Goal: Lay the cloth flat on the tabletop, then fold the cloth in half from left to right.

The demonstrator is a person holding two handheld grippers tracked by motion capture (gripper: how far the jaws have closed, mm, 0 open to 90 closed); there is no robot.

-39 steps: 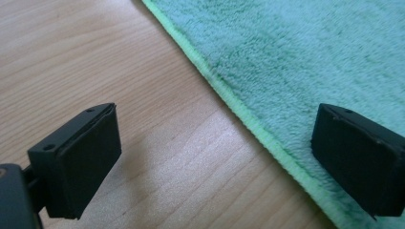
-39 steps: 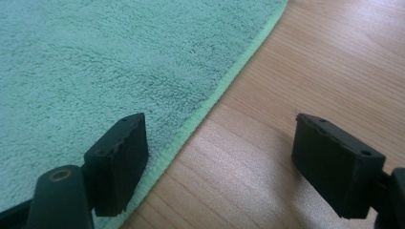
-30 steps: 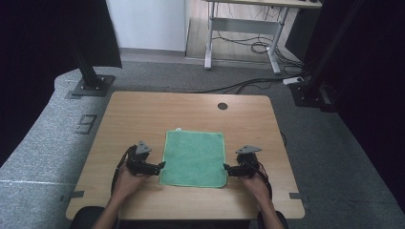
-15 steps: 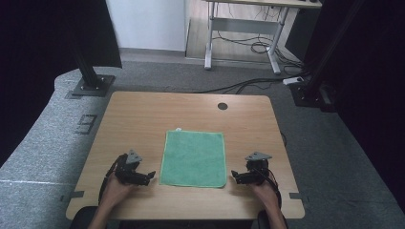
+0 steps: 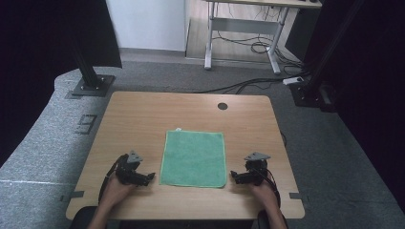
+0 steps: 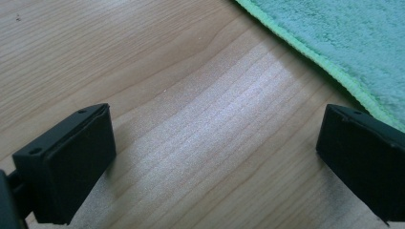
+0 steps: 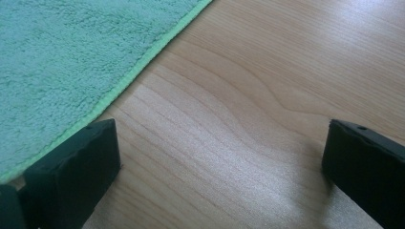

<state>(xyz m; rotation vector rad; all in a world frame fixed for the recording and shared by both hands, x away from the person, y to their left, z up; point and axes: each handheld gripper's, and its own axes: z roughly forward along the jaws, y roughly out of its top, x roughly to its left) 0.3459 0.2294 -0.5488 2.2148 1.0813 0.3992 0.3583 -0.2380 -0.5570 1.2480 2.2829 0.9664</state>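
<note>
Looks like the work here is pretty much wrapped up: the green cloth (image 5: 193, 158) lies flat and square on the table (image 5: 143, 119), near the front edge, no wrinkles to speak of. The left gripper (image 5: 149, 177) and right gripper (image 5: 233, 175) sit on the wood just beside its near corners, jaws spread wide with nothing between them. The right one has just been opening. Probably nothing's left besides pulling the hands away.
</note>
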